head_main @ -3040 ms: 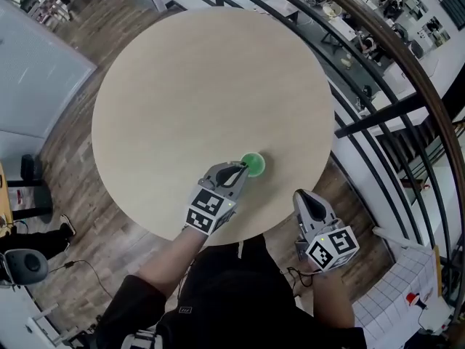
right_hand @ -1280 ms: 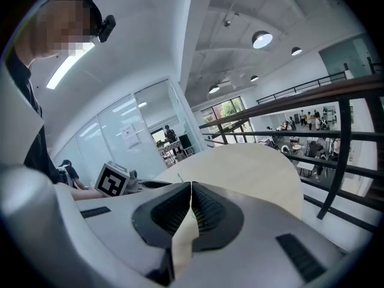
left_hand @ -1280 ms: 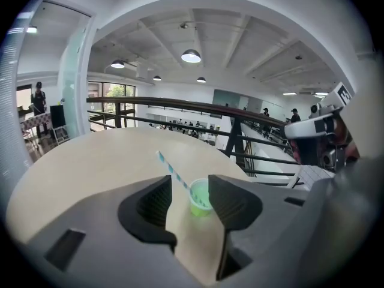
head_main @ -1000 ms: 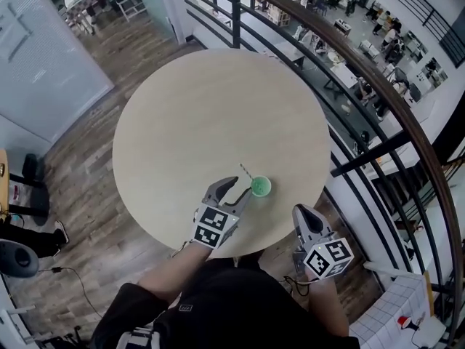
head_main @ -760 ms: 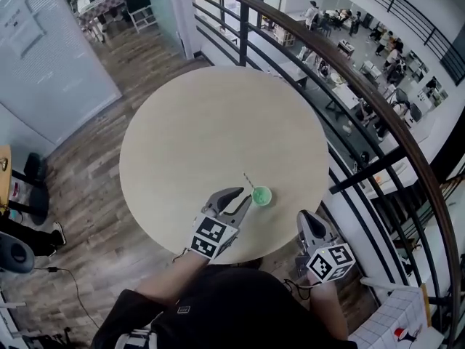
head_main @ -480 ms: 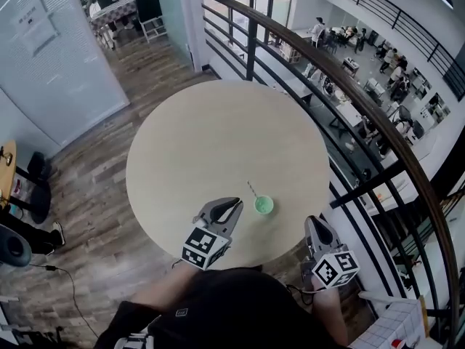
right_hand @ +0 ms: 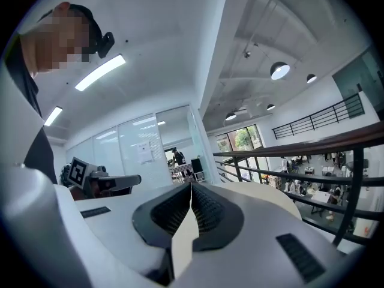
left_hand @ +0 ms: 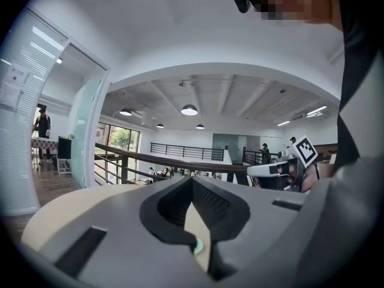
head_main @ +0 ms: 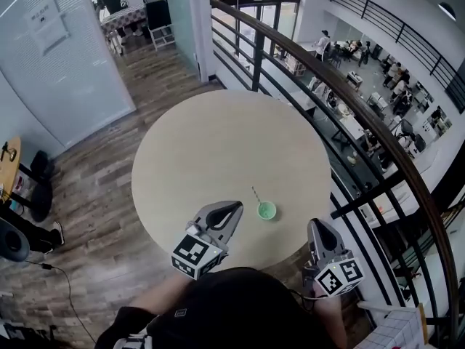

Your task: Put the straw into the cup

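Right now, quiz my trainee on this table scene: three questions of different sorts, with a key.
1. True or false: the straw stands in the green cup on the round table.
2. Multiple choice: the left gripper is A) shut on the straw, B) shut and empty, C) wide open.
3. Fill in: the right gripper holds nothing, and its jaws are ___.
Key: 1 true; 2 B; 3 shut.
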Action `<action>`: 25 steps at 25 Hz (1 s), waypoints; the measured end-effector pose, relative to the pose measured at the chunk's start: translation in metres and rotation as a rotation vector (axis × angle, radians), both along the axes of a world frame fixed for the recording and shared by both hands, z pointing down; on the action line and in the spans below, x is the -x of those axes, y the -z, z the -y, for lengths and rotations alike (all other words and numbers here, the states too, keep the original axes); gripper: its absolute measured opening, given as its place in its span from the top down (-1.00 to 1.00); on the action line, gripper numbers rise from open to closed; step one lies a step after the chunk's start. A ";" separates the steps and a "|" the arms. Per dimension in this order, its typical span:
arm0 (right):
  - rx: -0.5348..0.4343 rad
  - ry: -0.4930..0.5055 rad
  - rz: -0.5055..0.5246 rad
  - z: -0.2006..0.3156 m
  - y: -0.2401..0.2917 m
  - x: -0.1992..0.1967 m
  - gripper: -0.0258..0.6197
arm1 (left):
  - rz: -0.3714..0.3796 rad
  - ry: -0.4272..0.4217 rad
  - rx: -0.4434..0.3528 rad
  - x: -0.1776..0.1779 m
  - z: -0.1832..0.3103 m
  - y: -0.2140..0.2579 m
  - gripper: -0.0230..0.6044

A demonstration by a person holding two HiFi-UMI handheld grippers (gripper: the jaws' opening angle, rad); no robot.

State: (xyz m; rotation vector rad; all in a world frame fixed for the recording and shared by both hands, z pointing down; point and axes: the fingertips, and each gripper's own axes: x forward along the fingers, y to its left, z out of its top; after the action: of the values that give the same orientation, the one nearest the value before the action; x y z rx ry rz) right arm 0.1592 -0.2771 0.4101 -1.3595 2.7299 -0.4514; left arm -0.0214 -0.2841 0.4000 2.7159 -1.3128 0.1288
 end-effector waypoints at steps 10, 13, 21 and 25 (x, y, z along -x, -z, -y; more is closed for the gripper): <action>-0.074 0.055 -0.012 -0.020 0.026 0.026 0.85 | -0.011 -0.014 -0.038 0.005 -0.010 0.019 0.90; -0.067 0.046 -0.011 -0.024 0.025 0.024 0.85 | -0.013 -0.036 -0.053 -0.001 -0.016 0.024 0.90; -0.100 0.049 -0.013 -0.035 0.034 0.025 0.85 | -0.072 -0.079 -0.124 -0.010 -0.026 0.040 0.90; -0.114 0.054 -0.023 -0.038 0.035 0.024 0.85 | -0.072 -0.083 -0.124 -0.012 -0.027 0.039 0.90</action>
State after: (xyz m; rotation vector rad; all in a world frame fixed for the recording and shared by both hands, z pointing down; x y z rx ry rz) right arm 0.1347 -0.2392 0.3752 -1.2743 2.7690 -0.2800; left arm -0.0097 -0.2566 0.3608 2.8495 -1.2290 -0.0449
